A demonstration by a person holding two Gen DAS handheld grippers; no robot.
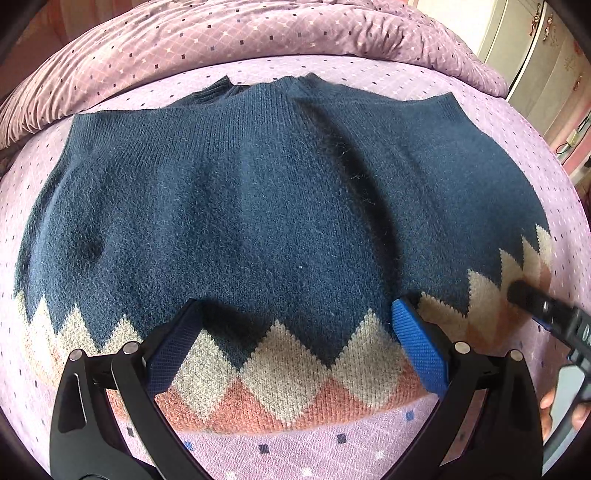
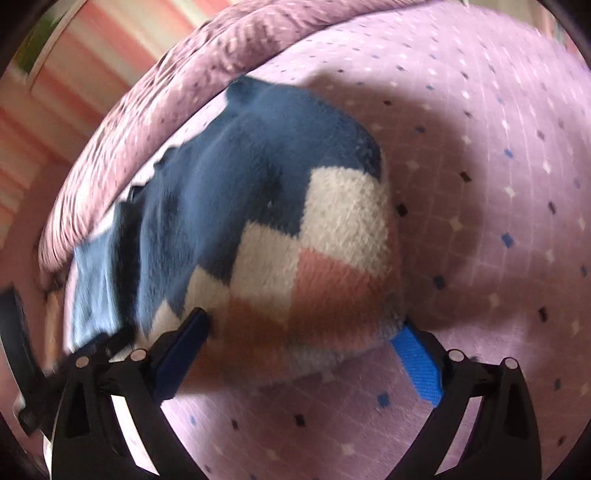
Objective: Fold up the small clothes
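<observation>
Presently listed: one small knitted sweater (image 1: 266,206), navy body with a zigzag band of beige and terracotta diamonds along the hem, lying spread flat on a lilac bedsheet (image 1: 295,450) printed with small dark and white diamonds. Its collar end lies toward a rumpled mauve quilt (image 1: 221,33) at the far side of the bed; the hem lies nearest the left wrist camera. Left gripper (image 1: 295,332): fingers spread wide apart, blue pads over the hem band, nothing clamped between them. Right gripper (image 2: 303,354): fingers likewise parted, one on each side of the sweater's hem corner (image 2: 314,266), which bulges up between them; whether the pads press the knit cannot be told, as the right wrist view is blurred. From the left wrist camera the right gripper's black fingertip shows at that same corner. Background item: cream cabinet (image 1: 535,55) with ornate handles beyond the bed's far right edge. No containers seen among the items.
</observation>
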